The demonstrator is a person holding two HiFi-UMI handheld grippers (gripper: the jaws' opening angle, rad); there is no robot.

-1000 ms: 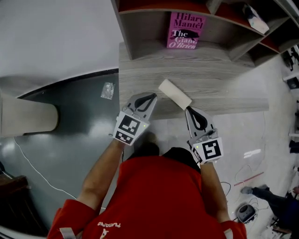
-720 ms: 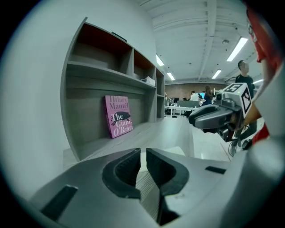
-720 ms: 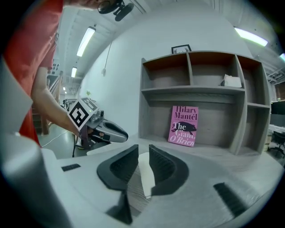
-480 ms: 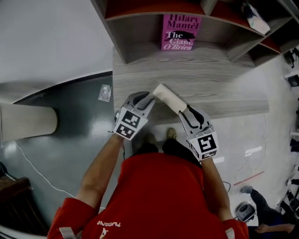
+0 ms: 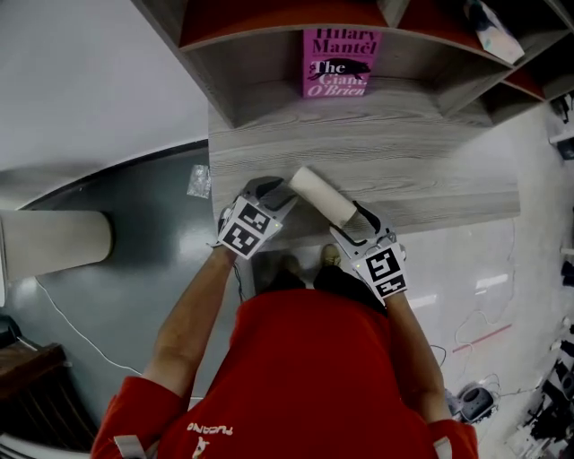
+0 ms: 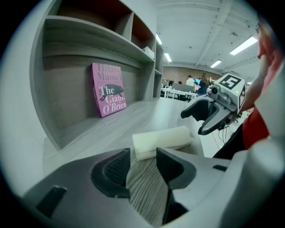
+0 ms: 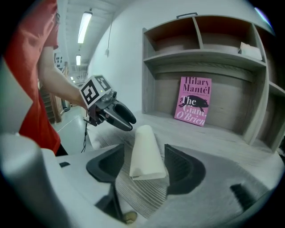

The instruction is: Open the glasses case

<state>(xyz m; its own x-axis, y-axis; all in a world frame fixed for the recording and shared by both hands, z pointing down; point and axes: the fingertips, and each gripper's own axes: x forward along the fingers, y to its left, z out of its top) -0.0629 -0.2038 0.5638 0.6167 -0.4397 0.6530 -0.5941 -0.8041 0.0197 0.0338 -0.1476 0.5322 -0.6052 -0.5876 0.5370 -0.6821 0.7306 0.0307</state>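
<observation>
A cream glasses case [image 5: 321, 195] lies closed and slantwise near the front edge of the grey wooden desk [image 5: 430, 161]. My left gripper [image 5: 272, 199] is at the case's left end, its jaws opening. In the left gripper view the case [image 6: 162, 140] lies just beyond the left gripper's [image 6: 142, 165] tips, with nothing between them. My right gripper [image 5: 357, 224] is at the case's other end, its jaws opening too. In the right gripper view the near end of the case [image 7: 146, 151] lies between the right gripper's [image 7: 144, 167] pads, with a gap on each side.
A pink book [image 5: 338, 61] stands upright at the back of the desk under a shelf unit [image 5: 269, 22] with several compartments. Grey floor lies left of the desk, and a small clear packet [image 5: 198, 181] lies on it. The desk's front edge is right under the grippers.
Both grippers have come down and forward to the two ends of the case, and both sets of jaws have gone from shut to open. The case has stayed on the desk.
</observation>
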